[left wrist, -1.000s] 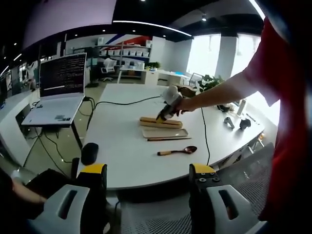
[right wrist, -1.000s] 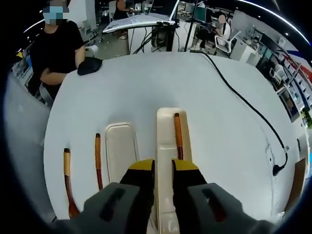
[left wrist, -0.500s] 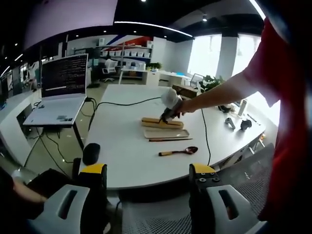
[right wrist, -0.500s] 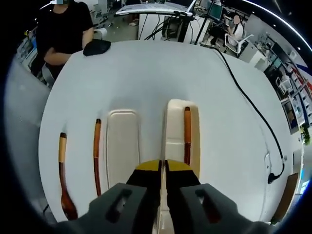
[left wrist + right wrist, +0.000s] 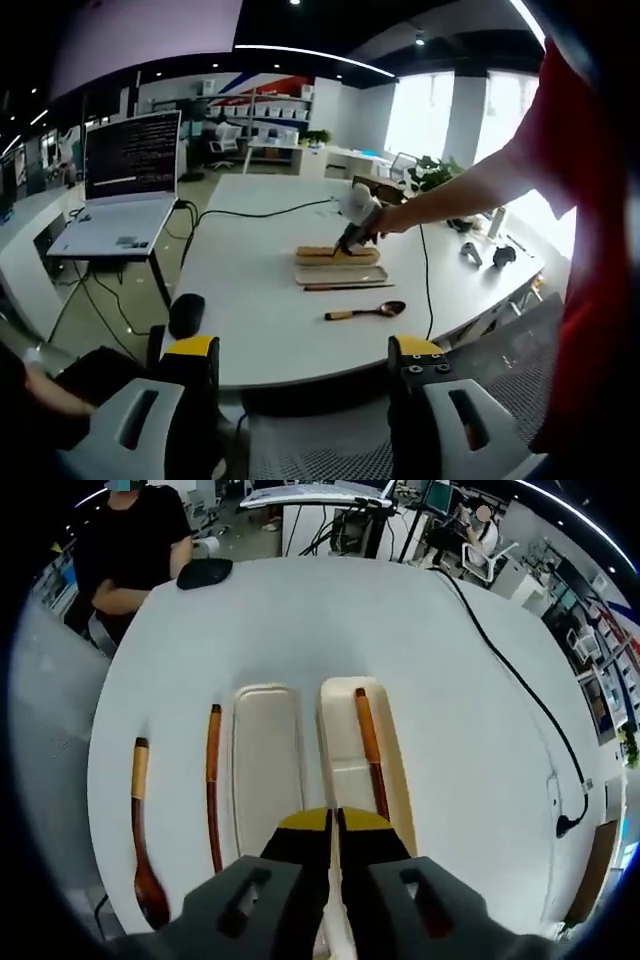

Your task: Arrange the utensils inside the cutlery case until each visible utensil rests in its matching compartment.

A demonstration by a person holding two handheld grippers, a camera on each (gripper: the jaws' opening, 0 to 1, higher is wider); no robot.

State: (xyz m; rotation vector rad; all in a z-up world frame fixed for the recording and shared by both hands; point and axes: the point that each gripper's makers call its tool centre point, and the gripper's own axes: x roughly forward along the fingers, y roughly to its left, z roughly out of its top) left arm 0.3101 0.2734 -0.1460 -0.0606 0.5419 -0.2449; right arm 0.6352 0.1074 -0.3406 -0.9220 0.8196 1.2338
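The cutlery case lies in two cream halves on the white table. The right half (image 5: pixel 345 742) holds a wooden-handled utensil (image 5: pixel 368 750). The other half (image 5: pixel 265 770) lies bare beside it on the left. My right gripper (image 5: pixel 333 825) is shut on the near rim of the right half. A thin brown utensil (image 5: pixel 213 780) and a wooden spoon (image 5: pixel 143 830) lie on the table left of the case. In the left gripper view, the right gripper (image 5: pixel 343 243) sits over the case (image 5: pixel 337 256), with the spoon (image 5: pixel 365 310) nearer me. My left gripper (image 5: pixel 305 355) hangs open off the table's edge.
A black mouse (image 5: pixel 203 572) sits near the far edge, by a person in black (image 5: pixel 130 540). A black cable (image 5: pixel 510 690) runs along the table's right side. An open laptop (image 5: pixel 125 190) stands on a side stand.
My right gripper's jaws have closed on the rim of the case half that holds the utensil. That half now lies closer to the bare half. The left gripper has not moved.
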